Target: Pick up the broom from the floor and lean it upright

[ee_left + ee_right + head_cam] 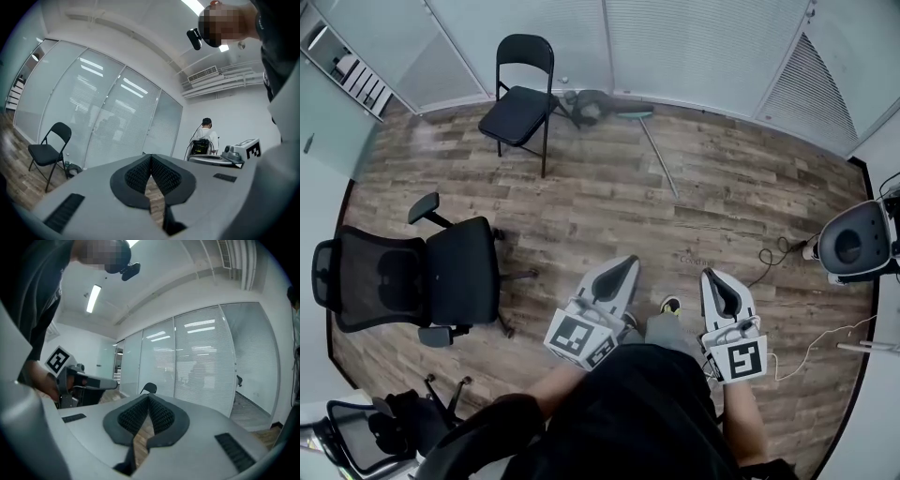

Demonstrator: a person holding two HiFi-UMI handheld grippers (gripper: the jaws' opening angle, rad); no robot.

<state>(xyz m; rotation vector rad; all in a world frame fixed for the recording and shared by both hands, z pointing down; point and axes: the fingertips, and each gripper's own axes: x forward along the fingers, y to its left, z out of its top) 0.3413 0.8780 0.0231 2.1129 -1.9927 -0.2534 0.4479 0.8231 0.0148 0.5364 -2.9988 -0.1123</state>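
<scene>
The broom (659, 157) lies flat on the wood floor by the far glass wall. Its dark head (592, 106) is next to the folding chair, and its thin handle runs out toward me. Both grippers are held level in front of my body, well short of the broom. My left gripper (628, 263) is shut with nothing in it; in the left gripper view its ribbed pads (140, 173) meet at the tip. My right gripper (713, 277) is shut and empty too, its pads (159, 414) pressed together in the right gripper view. My foot shows between them.
A black folding chair (523, 98) stands beside the broom head. A black office chair (422, 277) is at the left, another chair (366, 433) at the lower left. A grey round device (853, 241) and cables (776, 255) lie at the right. A person (206, 136) stands far off.
</scene>
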